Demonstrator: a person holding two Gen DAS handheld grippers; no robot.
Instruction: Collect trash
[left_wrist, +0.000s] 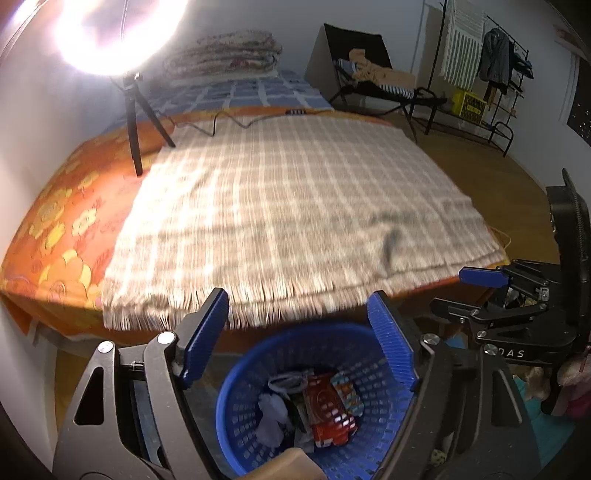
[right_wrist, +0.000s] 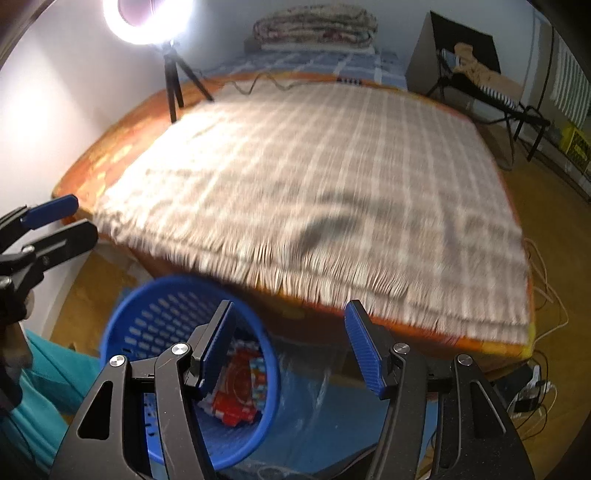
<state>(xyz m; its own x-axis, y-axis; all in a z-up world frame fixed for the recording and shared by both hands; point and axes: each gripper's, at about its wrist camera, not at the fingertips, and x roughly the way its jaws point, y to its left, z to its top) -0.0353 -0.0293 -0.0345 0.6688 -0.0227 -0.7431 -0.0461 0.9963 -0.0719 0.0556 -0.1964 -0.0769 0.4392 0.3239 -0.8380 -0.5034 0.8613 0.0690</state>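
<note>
Both grippers, left (left_wrist: 299, 336) and right (right_wrist: 291, 347), stand apart and empty above the blue basket (left_wrist: 236, 387) at the bed's near edge. Trash (left_wrist: 328, 410) lies inside it. The blanket (left_wrist: 280, 206) shows none; collection appears finished, and any next move calls for finding further litter.

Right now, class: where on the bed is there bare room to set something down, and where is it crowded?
Free: the whole checked blanket, from its fringed near edge to the lamp cable. Crowded: the far-left corner with the ring lamp tripod, and the head end with the folded quilts.
</note>
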